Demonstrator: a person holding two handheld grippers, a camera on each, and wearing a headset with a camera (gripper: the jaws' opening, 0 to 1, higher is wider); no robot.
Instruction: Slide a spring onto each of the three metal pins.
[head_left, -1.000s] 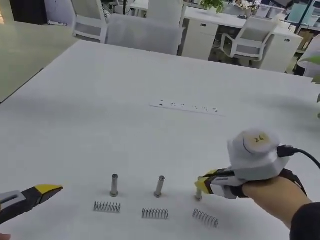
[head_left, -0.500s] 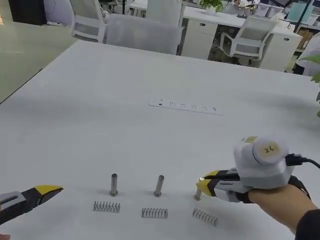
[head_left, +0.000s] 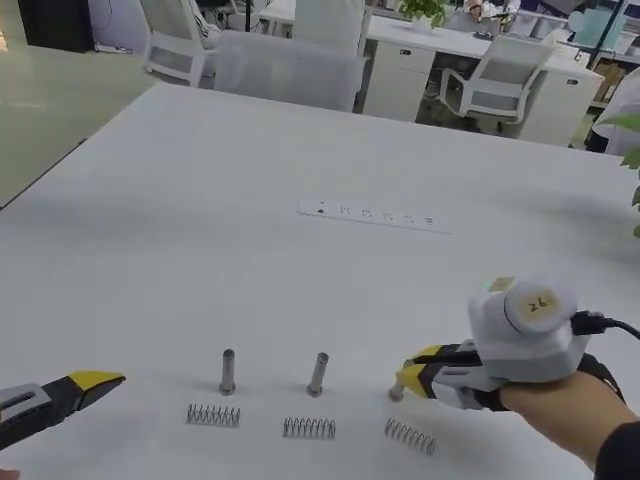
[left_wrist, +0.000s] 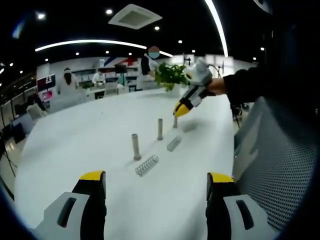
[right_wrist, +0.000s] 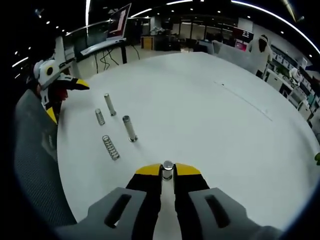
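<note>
Right gripper view looks straight down the right tool (right_wrist: 168, 172), whose yellow-tipped jaws are drawn in close on either side of the right pin (right_wrist: 168, 165). The pin's rounded head shows in the narrow slot between them. It looks clamped, probably to steady that pin upright while a spring goes on. Beyond it along the desk (right_wrist: 210, 115) stand the middle pin (right_wrist: 129, 128) and the left pin (right_wrist: 109, 104), both upright and bare. In the head view, lying on their sides in a row on the near side of the pins, one in front of each, are the left spring (head_left: 213, 414), the middle spring (head_left: 309, 428) and the right spring (head_left: 411, 436), none touching a pin. That pairing seems meant to put each spring a short reach from its own pin. The left tool (left_wrist: 156, 180) hangs low at the near left, well apart from the row, jaws spread wide and holding nothing, so it looks ready to pick one up. With every pin bare, I judge the task barely begun. A lying spring will need tipping upright before it can slide down over a pin's head.
</note>
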